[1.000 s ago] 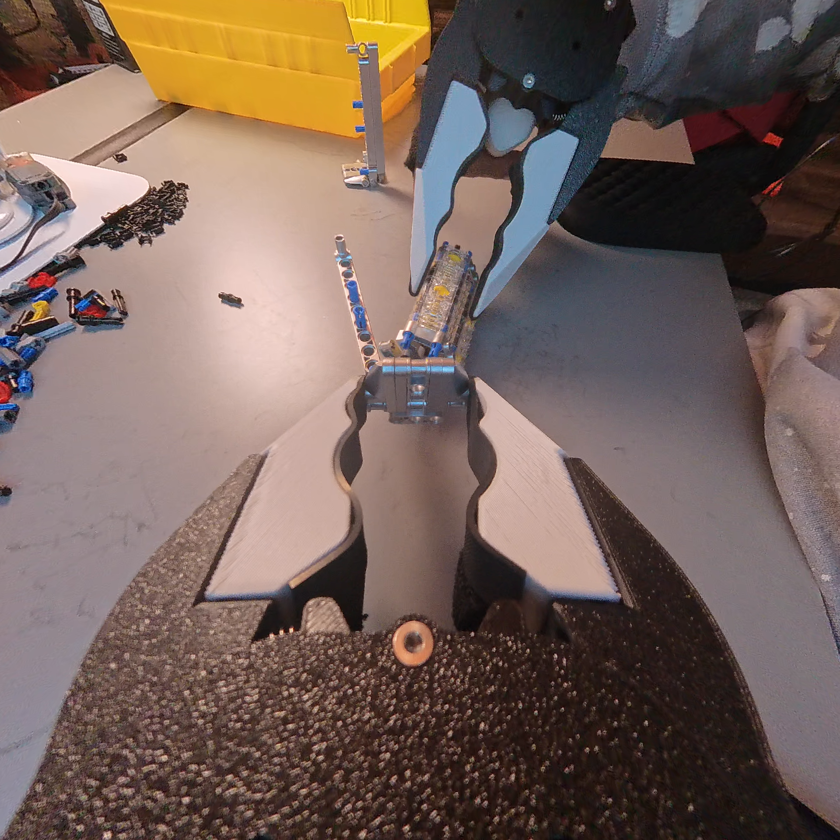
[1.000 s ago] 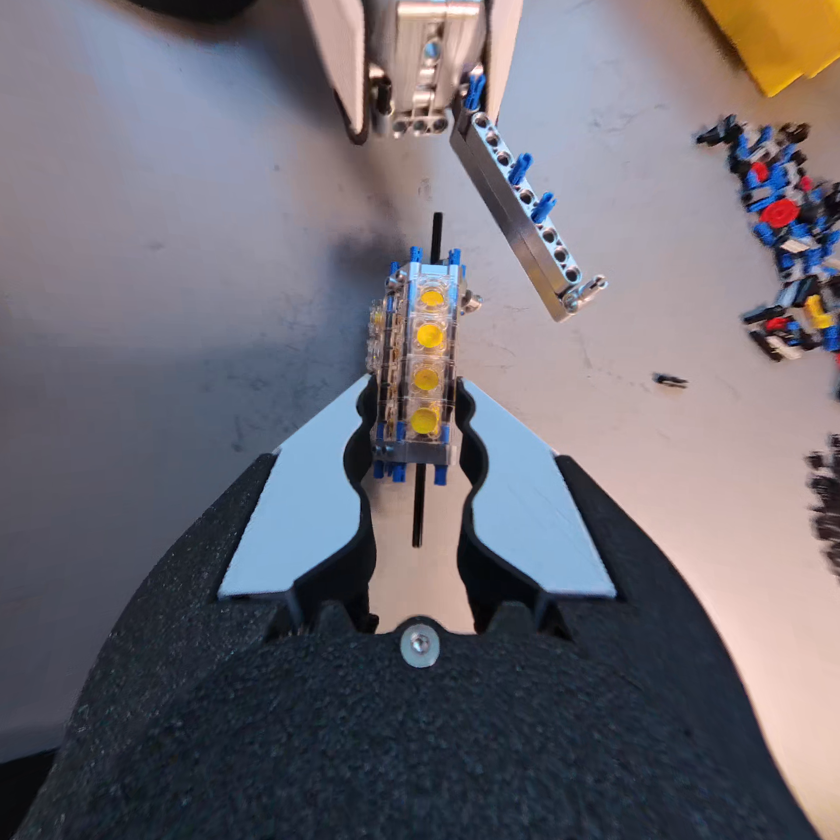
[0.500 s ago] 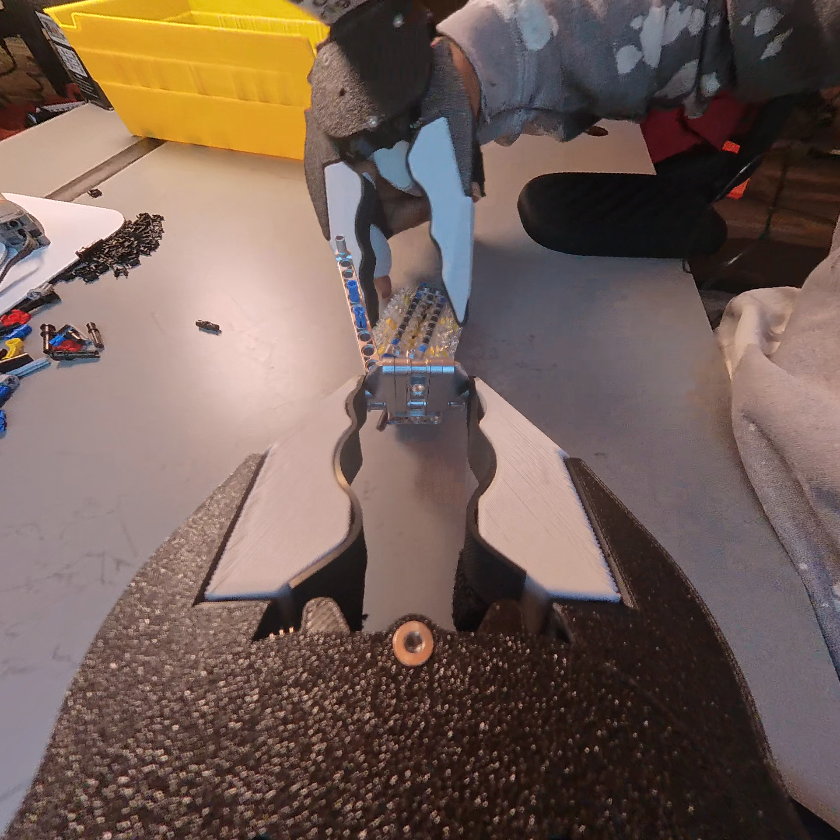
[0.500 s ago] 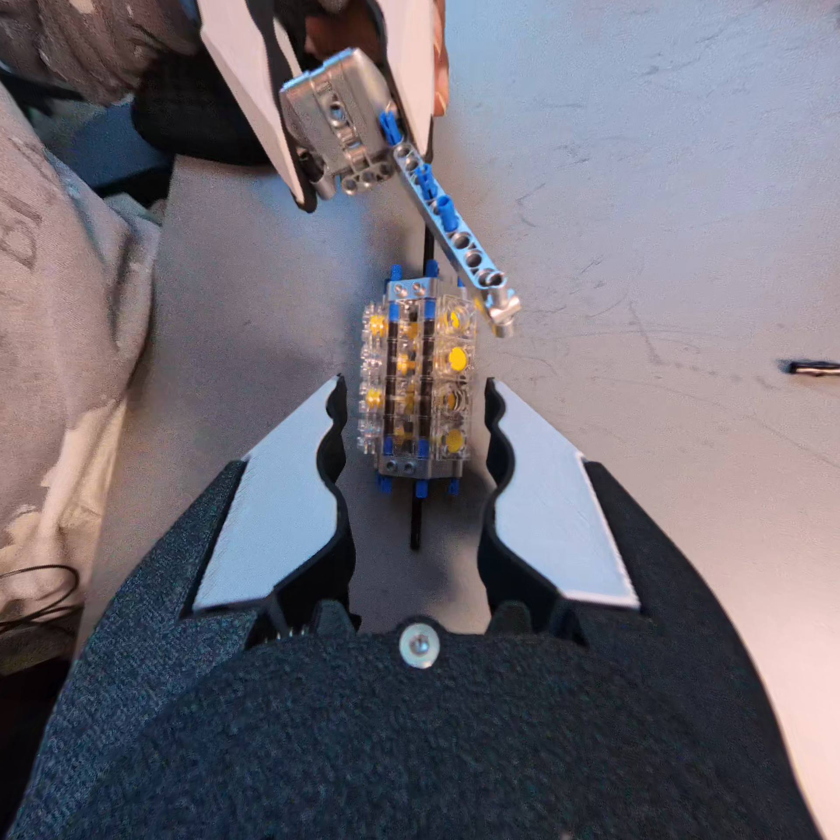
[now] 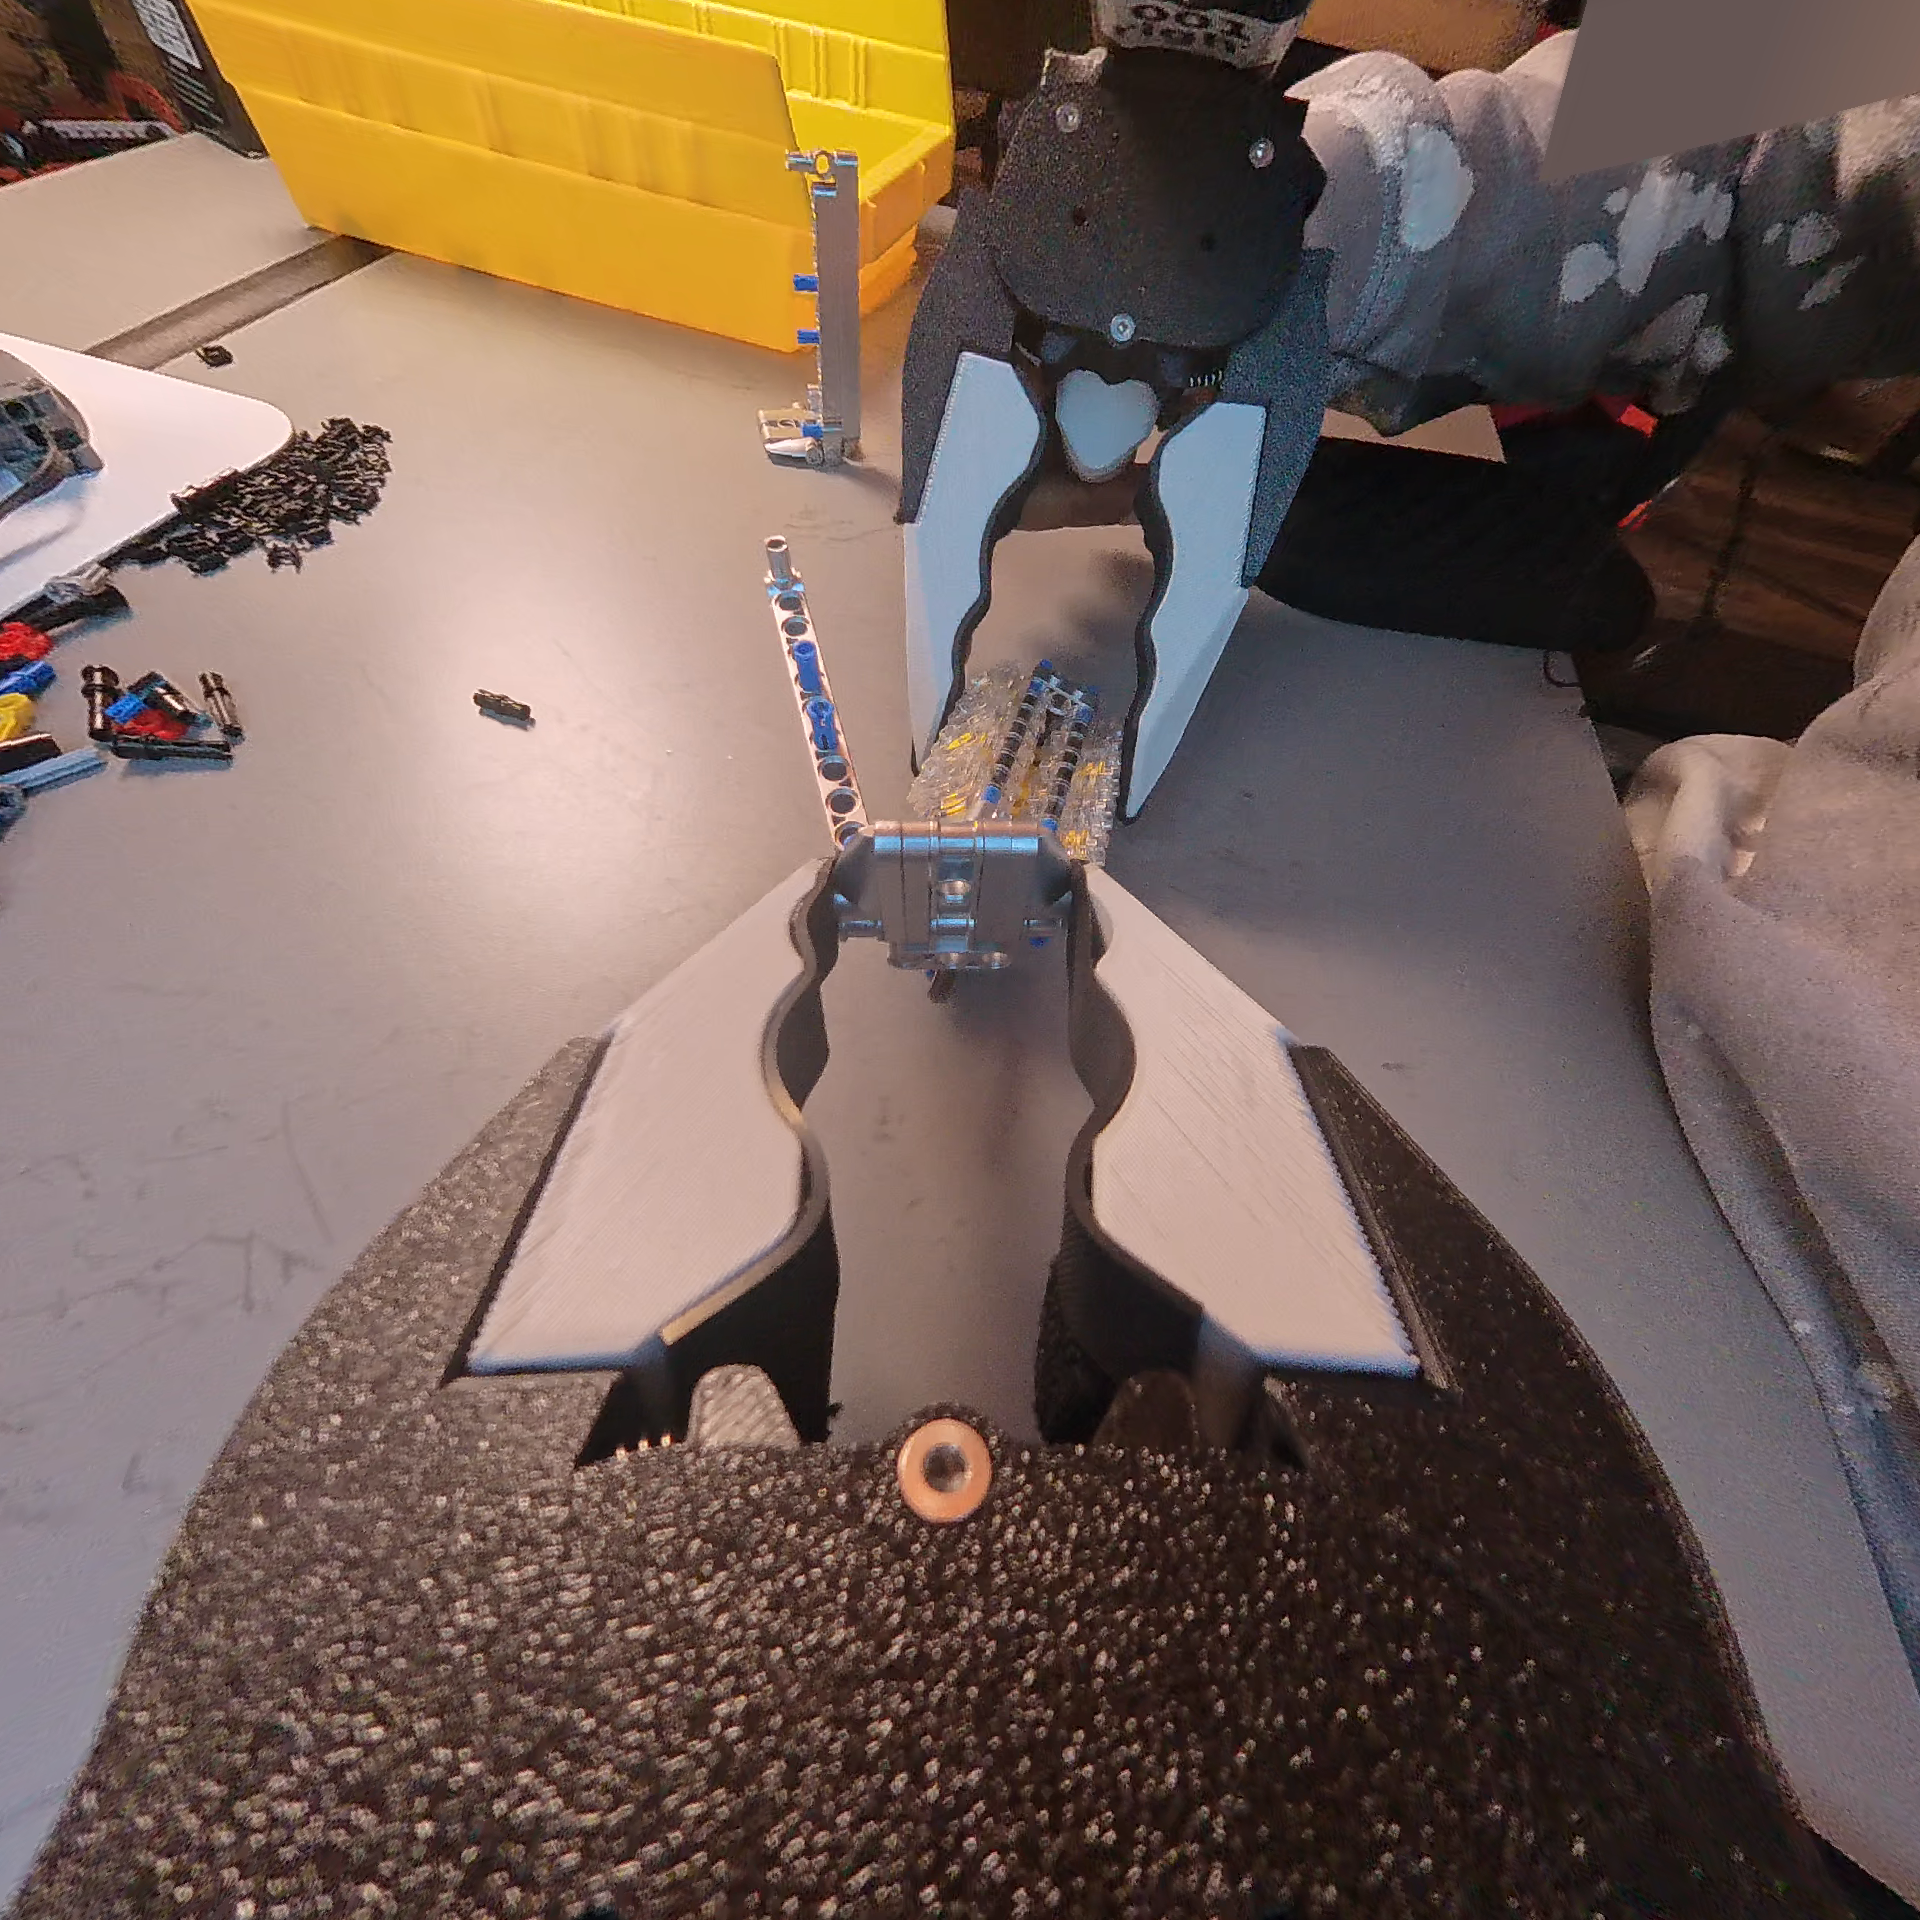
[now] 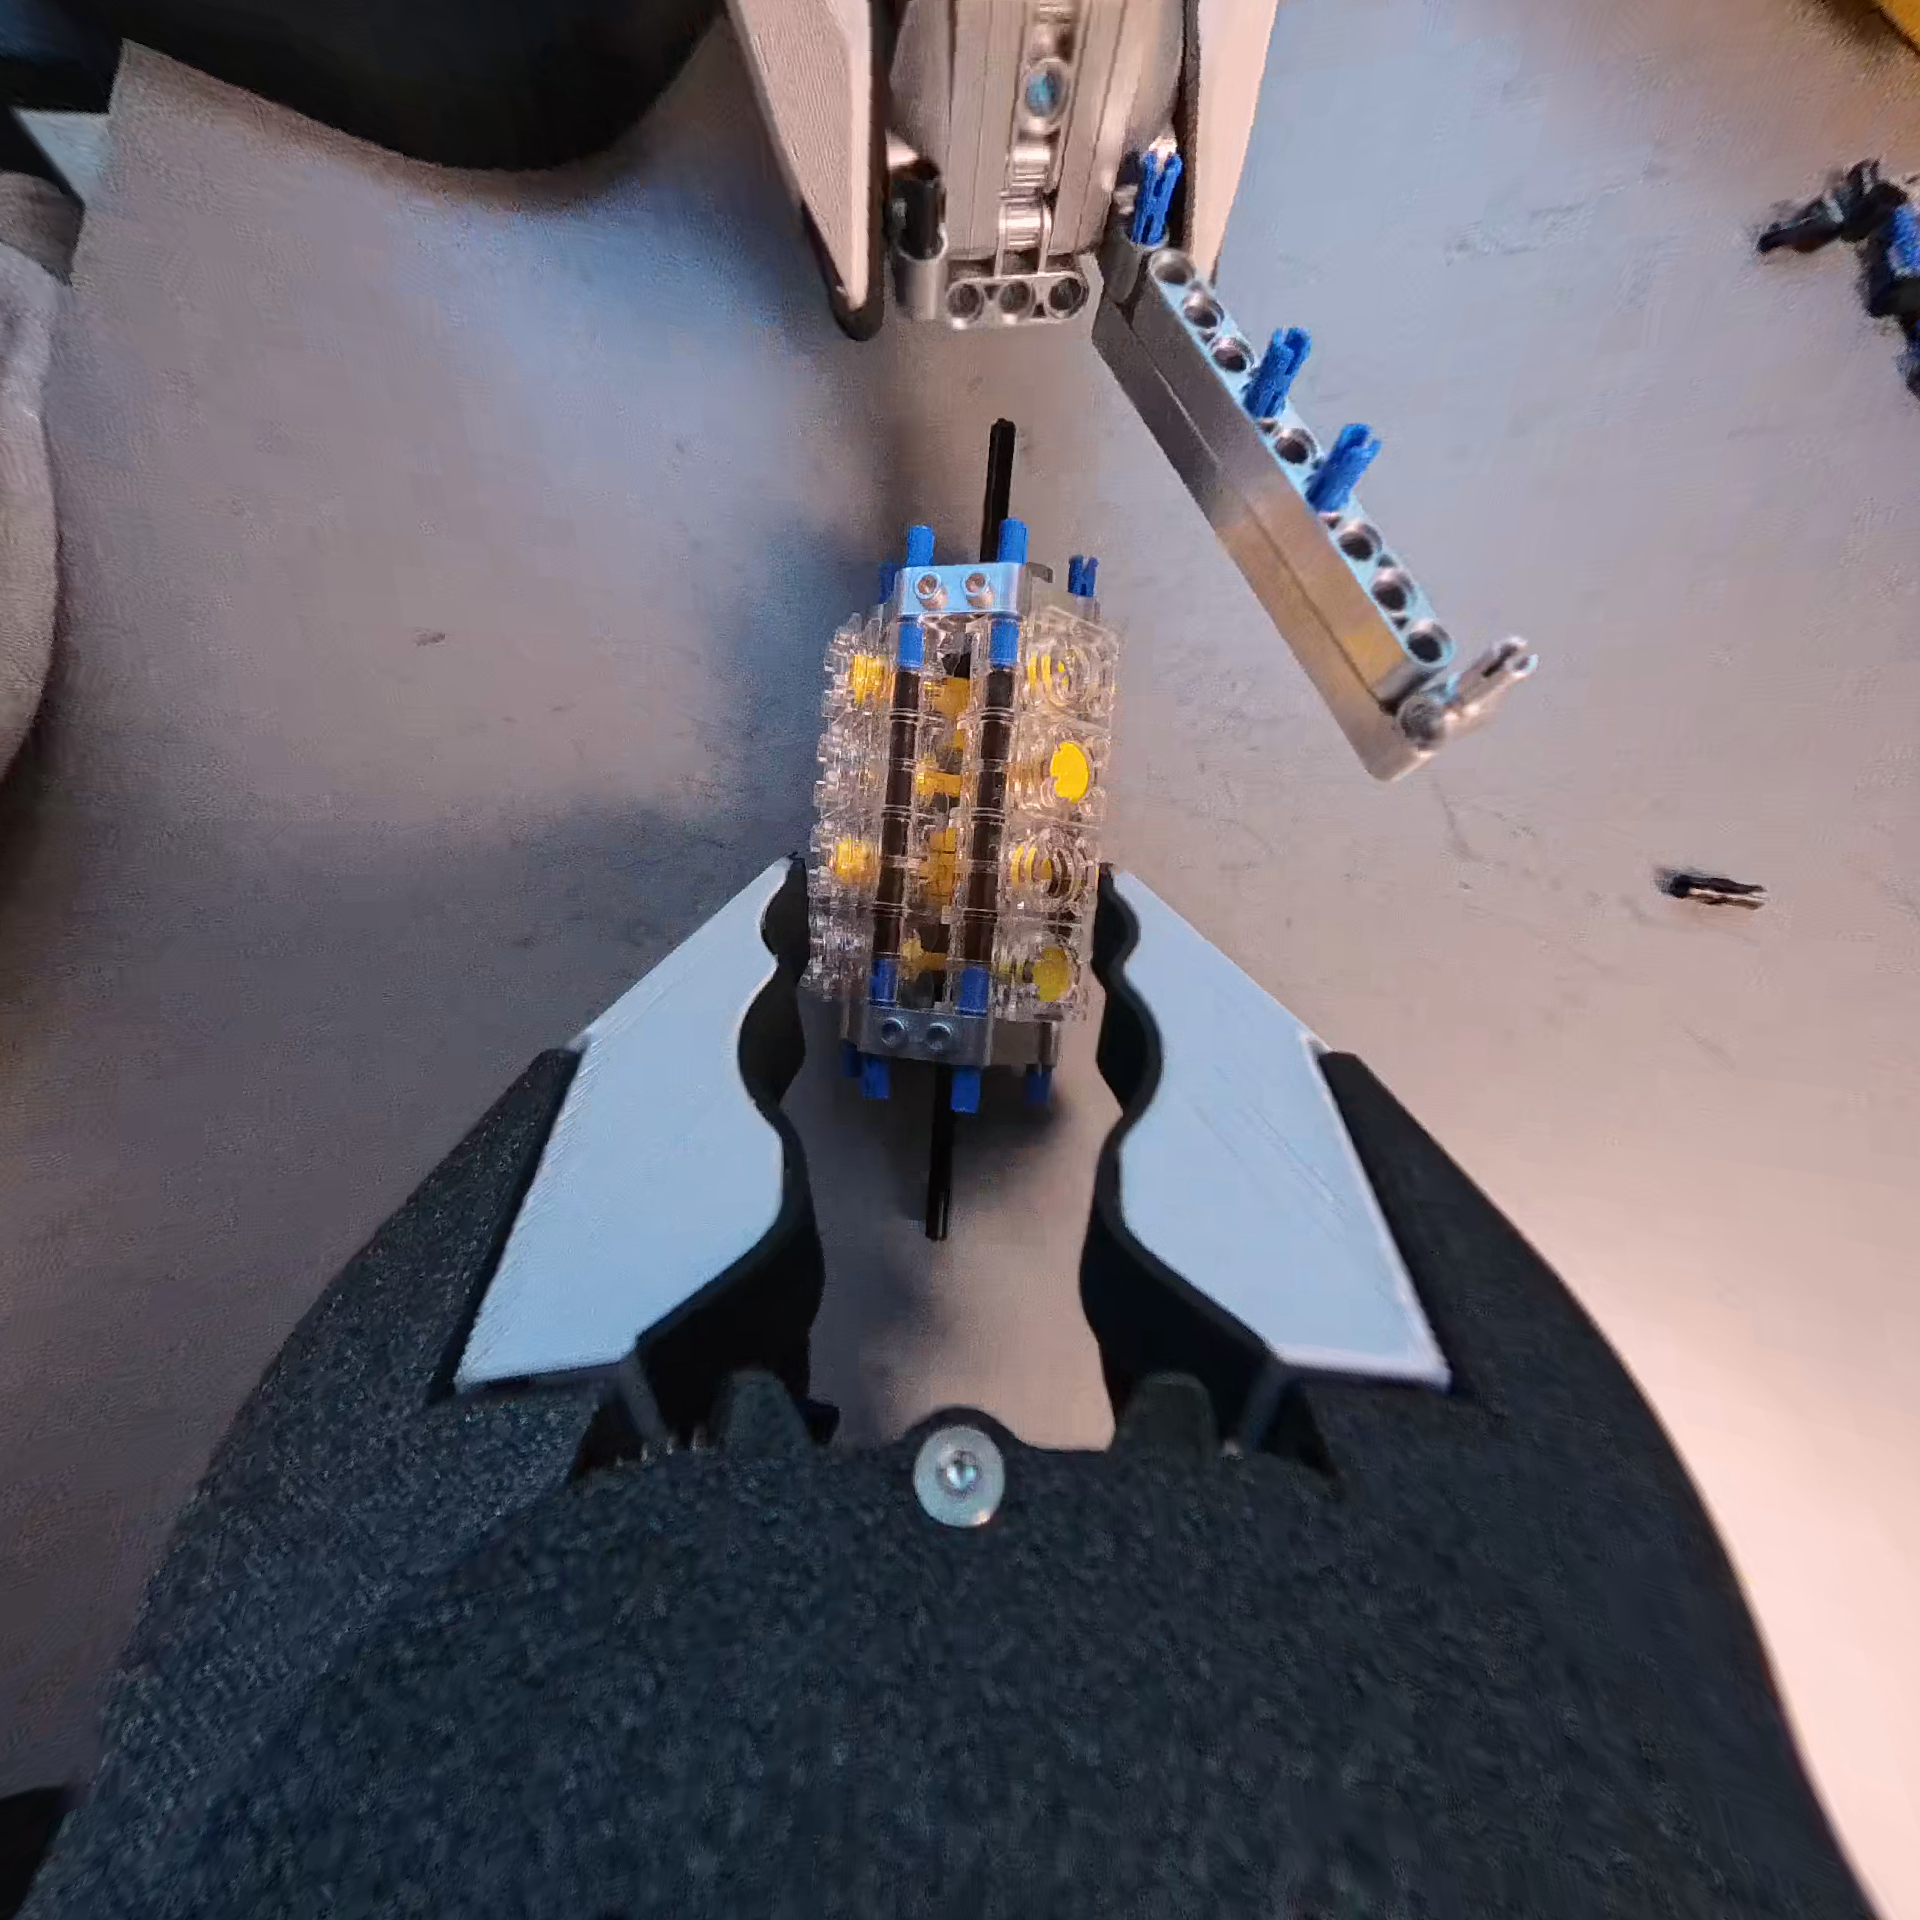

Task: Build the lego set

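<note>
My left gripper is shut on a grey motor-like block with a long grey holed beam and blue pins joined to it, held just above the table. It also shows at the top of the right wrist view, with the beam slanting right. My right gripper is shut on a transparent engine block with yellow pistons, blue pins and a black axle. Its pads touch both wide sides. In the left wrist view this gripper straddles the block just beyond the grey block.
A yellow bin stands at the back, with an upright grey beam before it. A pile of black pins, loose coloured parts, a white board and one black pin lie left. Grey cloth lies right. Some 9 cm of space lies between my two pairs of fingers.
My right gripper let go of the engine block's narrow sides and opened wide. The block now shows its wider face, and the pads have come together on it again. My left gripper kept its hold.
</note>
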Demonstrator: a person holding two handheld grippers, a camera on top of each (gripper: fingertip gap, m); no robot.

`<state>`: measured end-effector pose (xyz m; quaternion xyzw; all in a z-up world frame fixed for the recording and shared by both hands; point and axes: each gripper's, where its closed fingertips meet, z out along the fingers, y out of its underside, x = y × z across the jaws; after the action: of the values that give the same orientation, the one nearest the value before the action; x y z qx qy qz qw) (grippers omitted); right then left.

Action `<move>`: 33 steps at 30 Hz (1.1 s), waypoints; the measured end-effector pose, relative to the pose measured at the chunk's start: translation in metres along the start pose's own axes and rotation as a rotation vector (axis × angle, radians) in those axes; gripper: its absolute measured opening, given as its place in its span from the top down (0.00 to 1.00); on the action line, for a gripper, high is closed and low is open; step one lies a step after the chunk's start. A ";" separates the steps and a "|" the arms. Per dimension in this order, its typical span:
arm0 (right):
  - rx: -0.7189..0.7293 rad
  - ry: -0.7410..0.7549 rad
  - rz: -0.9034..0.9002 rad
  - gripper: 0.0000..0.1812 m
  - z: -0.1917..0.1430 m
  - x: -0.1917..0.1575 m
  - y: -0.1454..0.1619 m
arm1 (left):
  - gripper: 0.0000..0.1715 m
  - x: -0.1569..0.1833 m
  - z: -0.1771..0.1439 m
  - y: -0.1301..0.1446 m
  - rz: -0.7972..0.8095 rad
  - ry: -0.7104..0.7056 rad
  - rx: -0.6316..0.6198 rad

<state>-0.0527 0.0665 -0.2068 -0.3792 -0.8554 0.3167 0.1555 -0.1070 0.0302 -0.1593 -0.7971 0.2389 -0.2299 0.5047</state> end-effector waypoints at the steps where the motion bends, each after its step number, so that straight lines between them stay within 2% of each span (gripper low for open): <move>1: -0.001 0.032 -0.038 0.71 0.000 0.000 -0.001 | 0.76 0.002 0.001 0.001 0.002 0.018 -0.007; 7: 0.015 0.191 -0.232 0.71 0.004 0.000 -0.010 | 0.76 0.008 0.009 0.009 -0.001 0.086 -0.080; 15: 0.054 0.187 -0.271 0.71 0.008 -0.002 -0.015 | 0.76 0.009 0.018 0.014 -0.018 0.115 -0.142; 26: 0.073 0.201 -0.302 0.71 0.009 -0.008 -0.018 | 0.75 0.015 0.016 0.014 0.014 0.138 -0.135; 30: 0.066 0.201 -0.299 0.71 0.011 -0.008 -0.017 | 0.75 0.012 0.016 0.030 0.058 0.103 -0.227; 33: 0.066 0.201 -0.300 0.71 0.011 -0.008 -0.017 | 0.75 0.011 0.016 0.031 0.042 0.087 -0.236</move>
<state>-0.0622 0.0470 -0.2037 -0.2720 -0.8716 0.2784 0.2980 -0.0932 0.0227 -0.1927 -0.8351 0.3026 -0.2239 0.4012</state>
